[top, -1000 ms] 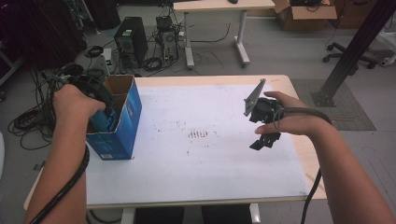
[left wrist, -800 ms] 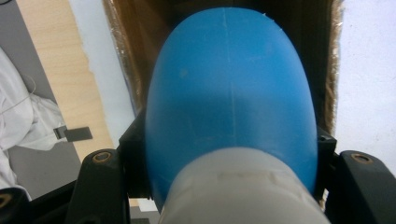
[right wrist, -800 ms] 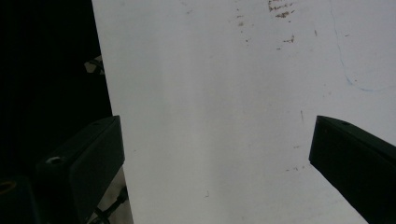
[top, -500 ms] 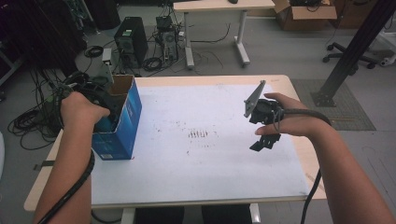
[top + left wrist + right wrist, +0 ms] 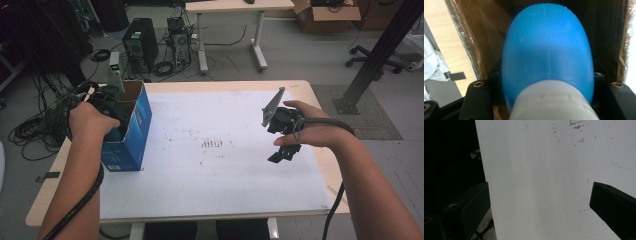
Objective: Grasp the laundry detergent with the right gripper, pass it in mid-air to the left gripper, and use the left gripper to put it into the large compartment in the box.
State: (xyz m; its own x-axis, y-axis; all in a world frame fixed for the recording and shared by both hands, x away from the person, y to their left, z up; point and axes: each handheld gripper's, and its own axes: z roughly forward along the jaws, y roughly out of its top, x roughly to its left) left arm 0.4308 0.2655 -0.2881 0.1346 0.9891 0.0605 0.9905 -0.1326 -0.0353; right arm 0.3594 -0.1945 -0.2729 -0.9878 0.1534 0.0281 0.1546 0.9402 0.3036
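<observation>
At the left of the high view the left gripper reaches into the open blue box, clamped on a blue bottle lying lengthwise along its jaws — the right gripper, jaws apart, hovers empty over the table at right.

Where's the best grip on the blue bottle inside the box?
Across the bottle's wide blue body just past the white cap, coming straight down through the box's open top. The cardboard walls block its sides, and the rounded body tapers, so the widest band is probably safest. The left gripper already straddles it there.
</observation>
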